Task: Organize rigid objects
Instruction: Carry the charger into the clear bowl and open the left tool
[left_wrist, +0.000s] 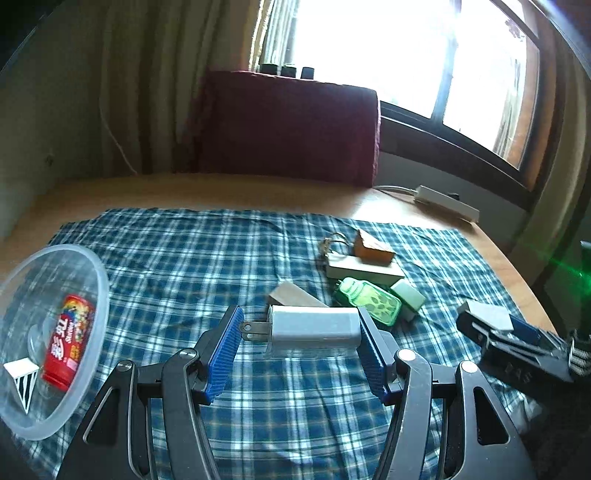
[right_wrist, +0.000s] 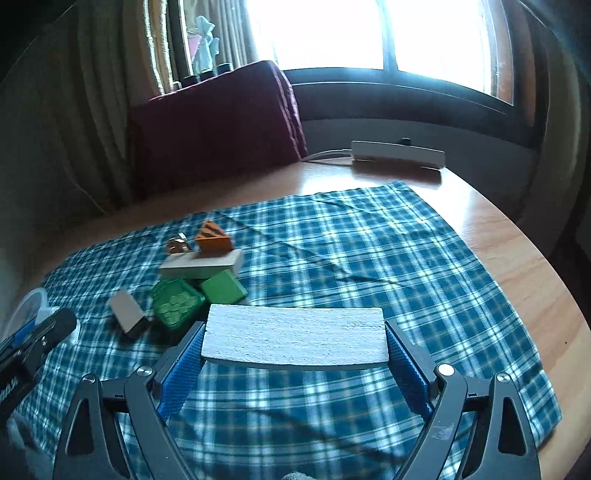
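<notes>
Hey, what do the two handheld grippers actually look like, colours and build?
Both match: the left gripper and the right gripper have black linkage arms with silver rivets, and each finger carries a blue ribbed pad. A black-and-white braided cord shows beside the right one in the left wrist view. No sleeves are visible.

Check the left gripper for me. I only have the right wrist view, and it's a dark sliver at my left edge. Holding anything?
Observer: Yes. The left gripper is closed on a white charger held sideways, with the prongs pointing at its left finger.
Operator: And the bowl? I see only a scrap of rim.
Observer: The clear bowl sits to the left of that gripper. It holds a red box and a black-and-white striped wedge.
</notes>
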